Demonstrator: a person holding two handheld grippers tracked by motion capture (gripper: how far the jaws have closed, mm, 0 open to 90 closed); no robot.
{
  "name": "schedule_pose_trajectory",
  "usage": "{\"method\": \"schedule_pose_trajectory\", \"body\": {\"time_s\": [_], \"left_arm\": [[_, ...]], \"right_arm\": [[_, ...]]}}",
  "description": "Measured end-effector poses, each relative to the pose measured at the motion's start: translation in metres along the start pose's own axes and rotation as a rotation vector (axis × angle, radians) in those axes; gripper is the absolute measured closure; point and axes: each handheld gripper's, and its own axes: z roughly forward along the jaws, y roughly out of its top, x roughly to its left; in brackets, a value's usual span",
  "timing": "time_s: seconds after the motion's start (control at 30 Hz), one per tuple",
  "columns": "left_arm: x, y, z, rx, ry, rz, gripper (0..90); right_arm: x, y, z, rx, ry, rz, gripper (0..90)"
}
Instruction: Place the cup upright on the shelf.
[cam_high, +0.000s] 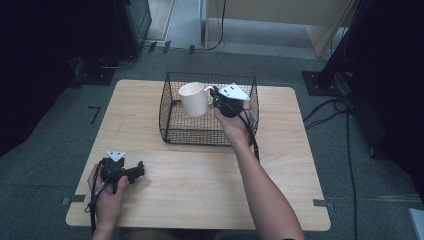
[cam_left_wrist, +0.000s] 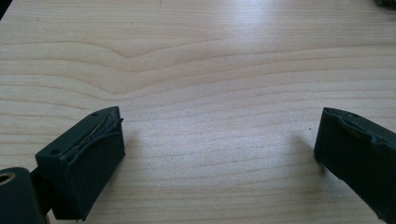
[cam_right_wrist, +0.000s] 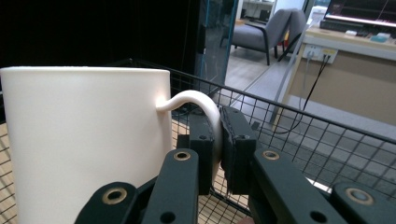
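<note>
The right gripper (cam_high: 216, 98) is up over the wire basket (cam_high: 172, 129), clamped on the handle (cam_right_wrist: 204, 103) of a white mug (cam_high: 193, 99). From the right gripper view the two black jaws stand pressed on either side of the handle's loop, with the mug's body off to the left of them and its rim about level. The mug hangs inside the basket's outline, toward its 12 o'clock side, lifted clear of the mesh floor as far as I can tell; it leans a little in the high view, mouth tipped toward 11 o'clock. The right hand (cam_high: 233, 122) reaches in from 6 o'clock across the basket's near wall, its cable trailing back along the forearm.

The basket sits on the bench (cam_high: 200, 180) at about 12 o'clock of its middle, close to the far edge.

The left gripper (cam_high: 137, 171) rests low at the bench's 8 o'clock corner, held in the left hand (cam_high: 107, 192) and pointing toward 3 o'clock. In the left gripper view its jaws stand wide apart with bare wood grain between them, grasping nothing.

Beyond the bench lies grey carpet with cables (cam_high: 330, 112) running along it at 3 o'clock.
</note>
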Motion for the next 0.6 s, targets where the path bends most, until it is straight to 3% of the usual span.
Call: {"method": "schedule_pose_trajectory", "body": {"time_s": [0.17, 0.37, 0.4, 0.6], "left_arm": [[0.000, 0.000, 0.000, 0.000, 0.001, 0.001, 1.8], [0.000, 0.000, 0.000, 0.000, 0.000, 0.000, 1.8], [0.000, 0.000, 0.000, 0.000, 0.000, 0.000, 1.8], [0.000, 0.000, 0.000, 0.000, 0.000, 0.000, 1.8]], "right_arm": [[-0.005, -0.006, 0.015, 0.018, -0.015, -0.006, 83.8], [-0.013, -0.016, 0.029, -0.003, 0.008, 0.018, 83.4], [-0.015, -0.020, 0.033, -0.003, 0.036, 0.021, 83.5], [-0.016, -0.026, 0.042, 0.002, 0.045, -0.036, 82.7]]}}
